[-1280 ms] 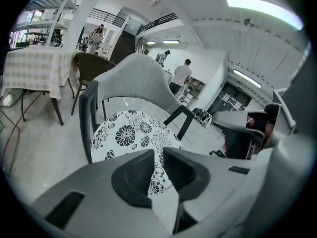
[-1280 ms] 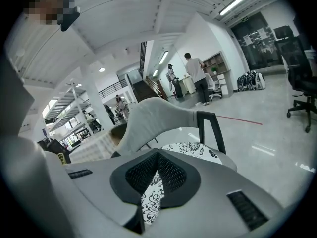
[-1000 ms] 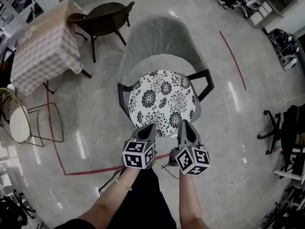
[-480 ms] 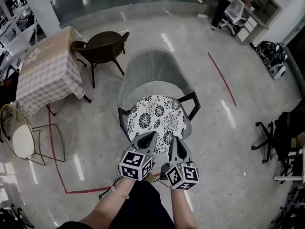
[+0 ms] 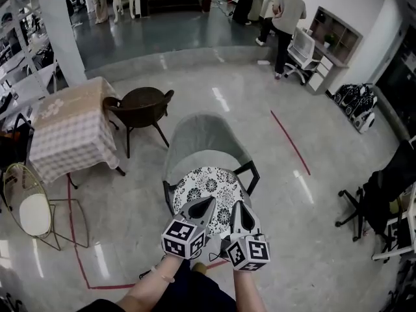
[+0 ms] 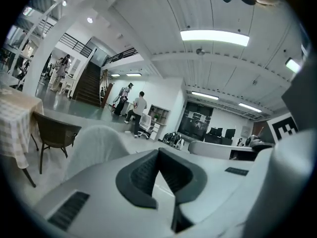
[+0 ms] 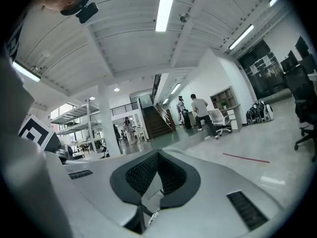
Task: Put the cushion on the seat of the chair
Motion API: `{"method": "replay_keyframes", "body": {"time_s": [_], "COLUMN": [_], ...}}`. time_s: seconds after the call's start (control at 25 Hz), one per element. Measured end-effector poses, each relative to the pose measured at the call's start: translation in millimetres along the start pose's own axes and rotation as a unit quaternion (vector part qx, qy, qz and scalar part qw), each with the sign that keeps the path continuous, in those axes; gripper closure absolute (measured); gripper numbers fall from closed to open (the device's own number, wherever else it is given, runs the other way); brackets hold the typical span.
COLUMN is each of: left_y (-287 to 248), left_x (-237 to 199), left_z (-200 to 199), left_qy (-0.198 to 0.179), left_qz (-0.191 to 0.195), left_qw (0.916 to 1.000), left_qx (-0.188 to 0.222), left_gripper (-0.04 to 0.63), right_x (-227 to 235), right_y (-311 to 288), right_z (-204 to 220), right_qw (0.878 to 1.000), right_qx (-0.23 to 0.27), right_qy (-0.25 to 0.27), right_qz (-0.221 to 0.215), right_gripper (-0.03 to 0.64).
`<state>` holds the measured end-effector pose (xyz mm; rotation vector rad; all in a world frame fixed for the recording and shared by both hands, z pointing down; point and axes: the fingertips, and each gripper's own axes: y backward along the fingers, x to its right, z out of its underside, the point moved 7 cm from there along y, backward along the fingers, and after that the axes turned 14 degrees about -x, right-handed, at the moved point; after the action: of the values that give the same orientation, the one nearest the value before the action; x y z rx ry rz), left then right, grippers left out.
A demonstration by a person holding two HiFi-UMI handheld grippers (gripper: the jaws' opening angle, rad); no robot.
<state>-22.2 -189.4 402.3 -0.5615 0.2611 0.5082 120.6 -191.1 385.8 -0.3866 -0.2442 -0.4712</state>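
The left claw [image 5: 209,202] is clenched on nothing, and the right claw [image 5: 238,205] just beside it is clenched and empty too. Just beyond and below both tips, the round black-and-white floral cushion [image 5: 207,184] lies on the grey padded chair's [image 5: 205,135] seat.

Legible text, brands, numbers: none.

Coded marks only:
- left-claw marker cube [image 5: 186,237], just in front of chair [image 5: 205,135]: black-and-white square patterns on faces, not letters.
- right-claw marker cube [image 5: 249,253], just in front of chair, beside first cube: same kind of pattern.
- fragments of these patterns at edge of each gripper view [image 6: 283,128] [image 7: 37,130]: no readable character.

Shelf contents far behind chair: too small to read.
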Motion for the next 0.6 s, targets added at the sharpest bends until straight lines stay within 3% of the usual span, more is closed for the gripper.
{"method": "replay_keyframes", "body": {"time_s": [0.6], "left_y": [13.8], "left_x": [5.9], "left_z": [-42.6], "left_qy": [-0.049], "left_qz": [0.006], "left_qw": [0.9978], "left_qx": [0.045], "left_gripper": [0.575], "right_x": [-20.1], "right_y": [7.1], "right_z": [-44.9], "right_qw": [0.997], "right_qx": [0.048], "right_qy": [0.060], "right_qz": [-0.027], "right_gripper": [0.603]}}
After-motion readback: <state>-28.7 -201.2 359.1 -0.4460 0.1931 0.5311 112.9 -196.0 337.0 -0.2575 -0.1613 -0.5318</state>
